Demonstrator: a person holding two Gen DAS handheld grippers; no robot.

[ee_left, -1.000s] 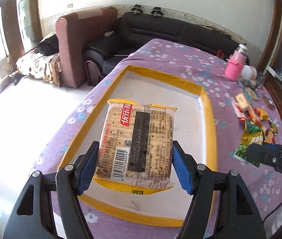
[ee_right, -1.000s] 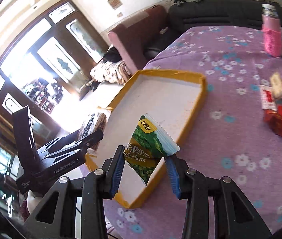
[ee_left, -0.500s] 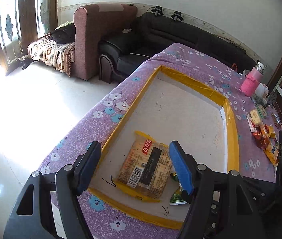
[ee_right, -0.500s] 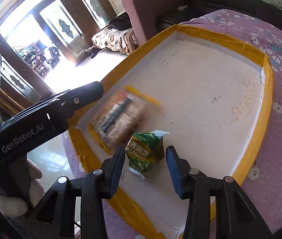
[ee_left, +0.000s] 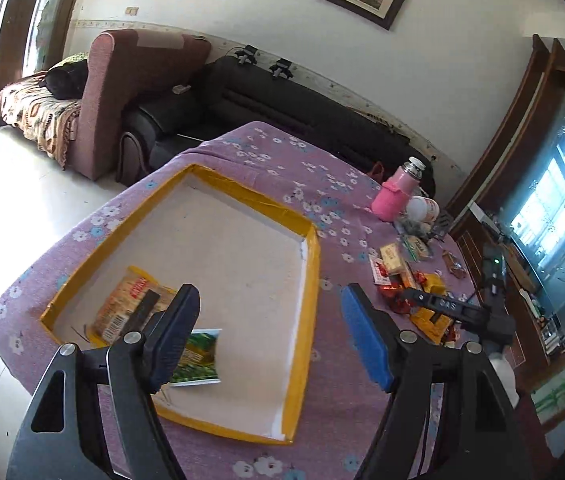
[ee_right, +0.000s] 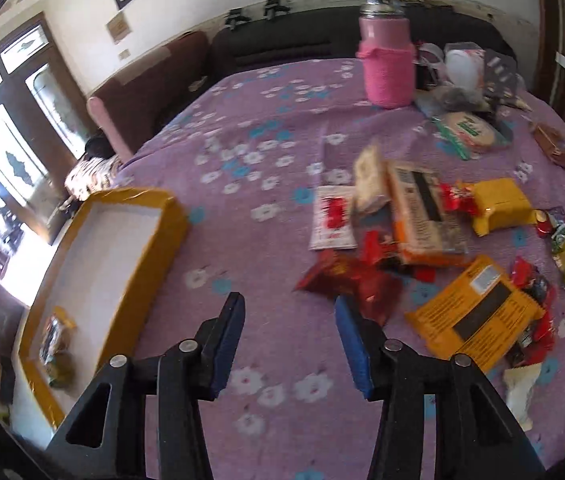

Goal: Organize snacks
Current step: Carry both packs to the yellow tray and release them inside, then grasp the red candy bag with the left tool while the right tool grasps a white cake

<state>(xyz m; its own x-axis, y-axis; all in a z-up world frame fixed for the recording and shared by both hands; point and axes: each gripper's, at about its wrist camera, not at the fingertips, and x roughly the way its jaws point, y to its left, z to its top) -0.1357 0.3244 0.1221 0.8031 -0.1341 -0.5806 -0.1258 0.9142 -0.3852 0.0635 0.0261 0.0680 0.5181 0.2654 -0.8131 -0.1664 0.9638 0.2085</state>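
On a purple floral tablecloth (ee_left: 242, 152), a yellow-rimmed tray (ee_left: 310, 264) holds 2 snacks at its near left corner: a cracker packet (ee_left: 126, 304) and, just beside it, a green packet (ee_left: 198, 356). The left gripper (ee_left: 268, 332) hangs above the tray's near end, jaws wide and holding nothing. The right gripper (ee_right: 288, 346), also wide and empty, points toward the loose snack pile (ee_right: 434, 236) on the right side of the table, with a red wrapper (ee_right: 354, 280) nearest its tips.

The step in hand appears to be the next pickup. That move likely calls for lowering the right gripper over 1 packet and closing on its edges without dragging its neighbours.

The right wrist view shows the pile in detail, including an orange packet (ee_right: 478, 312) and a yellow block (ee_right: 498, 204), though motion blur softens it. The left wrist view shows the tray's whole floor and both placed snacks clearly; the right sees them only as a smear at its left edge. A pink flask (ee_right: 388, 60) stands at the far side.
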